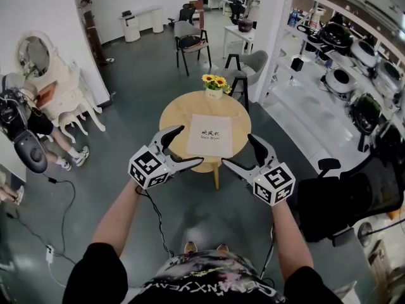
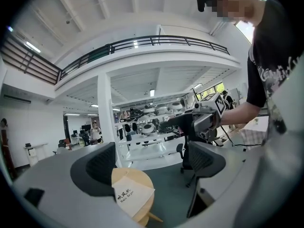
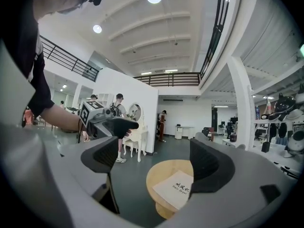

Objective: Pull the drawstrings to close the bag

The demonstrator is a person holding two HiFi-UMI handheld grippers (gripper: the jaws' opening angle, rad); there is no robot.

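White bag on table; left hand-held gripper, right hand-held gripper spread, empty.

A round wooden table is standing at the centre of the frame, with a small pot of sunflowers sitting at its far edge. Just behind it, a grey chair is standing. A white vanity with an oval mirror is standing against the wall at upper left. Shelves of round appliances are running along the upper right, and a black office chair is sitting at lower right.
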